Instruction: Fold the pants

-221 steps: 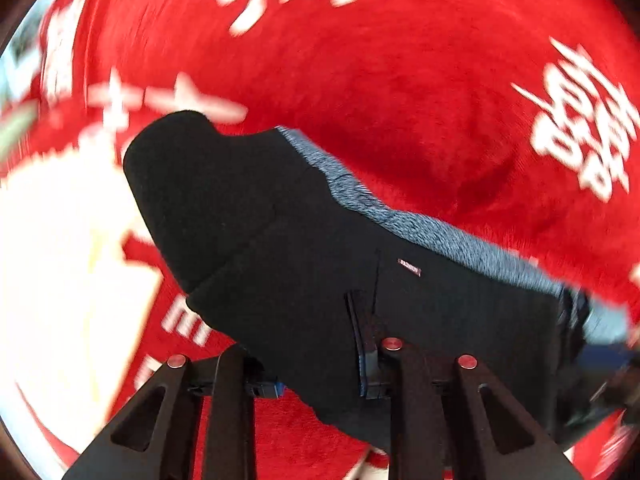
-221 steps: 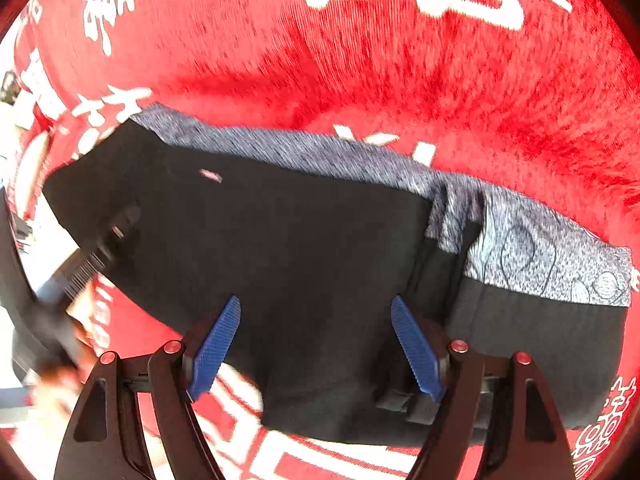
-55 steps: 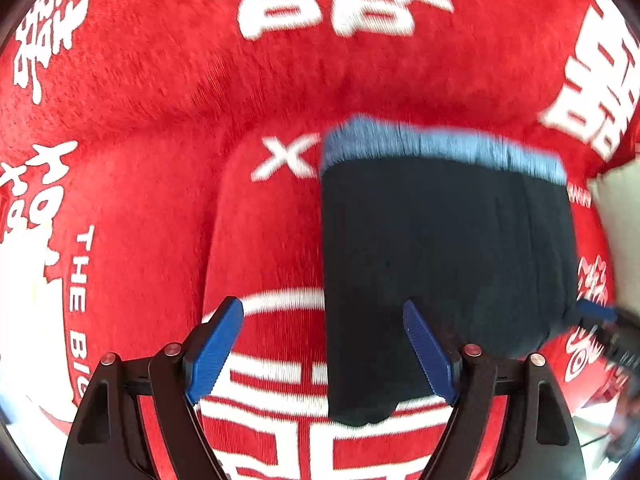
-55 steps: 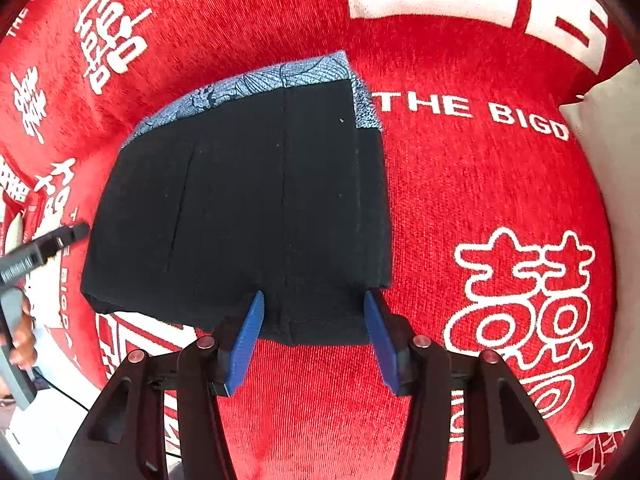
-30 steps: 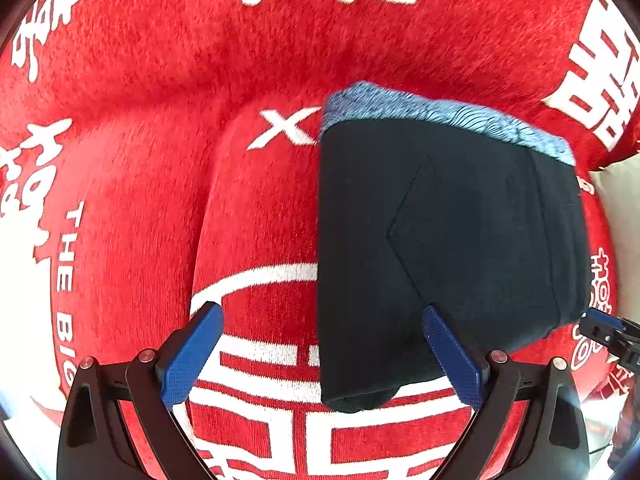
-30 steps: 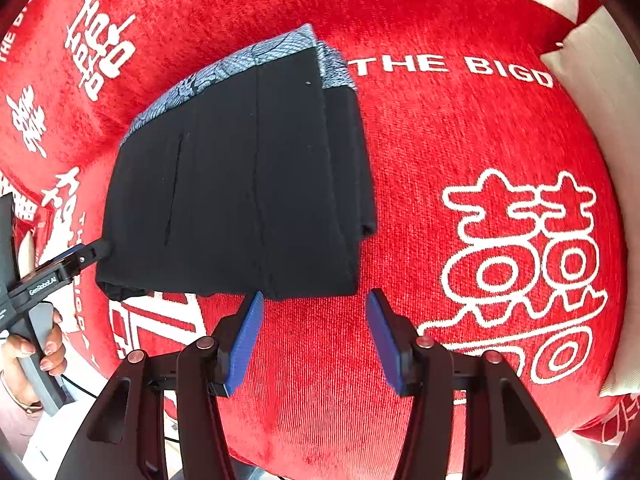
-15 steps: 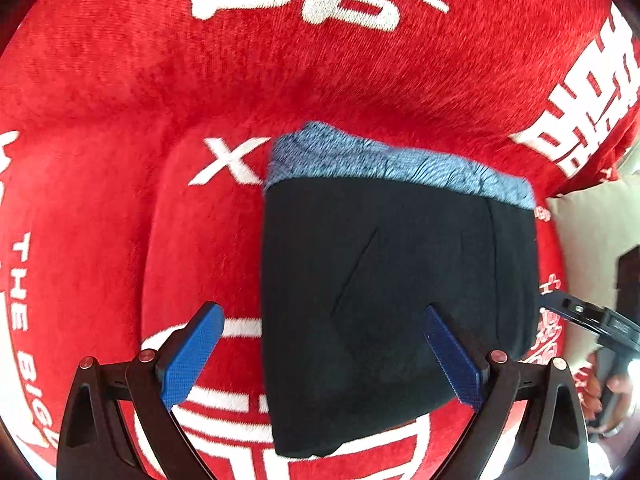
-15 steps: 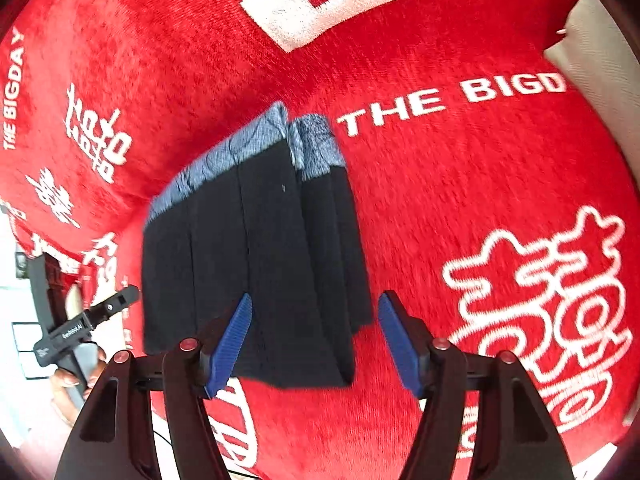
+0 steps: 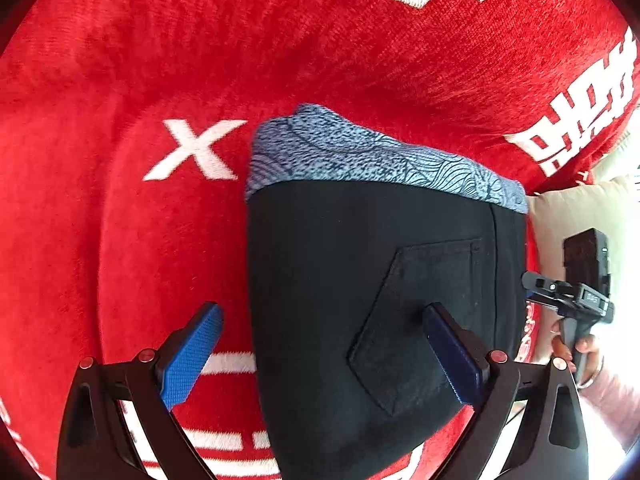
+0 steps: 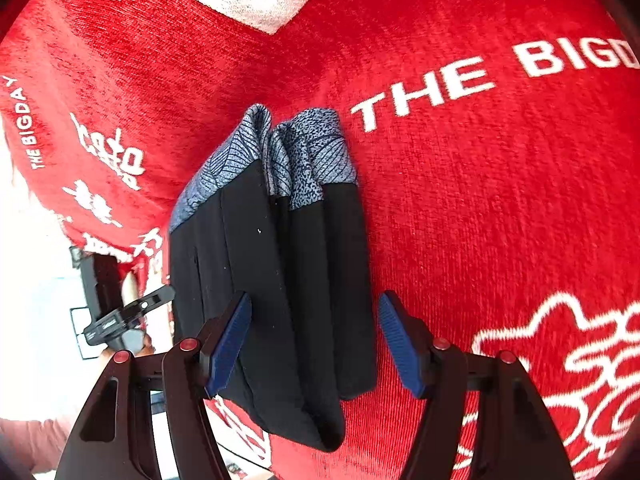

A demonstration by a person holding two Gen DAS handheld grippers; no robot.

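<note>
The black pants [image 9: 360, 288] with a blue-grey patterned waistband [image 9: 372, 160] lie folded in a compact stack on the red cloth. A back pocket faces up. My left gripper [image 9: 320, 356] is open above the stack's near left edge, holding nothing. In the right wrist view the folded pants [image 10: 280, 280] show several layers on edge. My right gripper [image 10: 314, 344] is open, its blue pads on either side of the stack's near end, apart from it. The right gripper also shows at the right edge of the left wrist view [image 9: 576, 300].
The red cloth [image 10: 480, 200] with white lettering covers a soft, rounded surface. A cream cushion [image 9: 580, 216] lies to the right of the pants. The left gripper's handle and the hand holding it show at the left edge of the right wrist view [image 10: 116, 312].
Both grippers have let go of the pants and drawn back and lower toward the stack's near side. The pants lie still in their folded stack.
</note>
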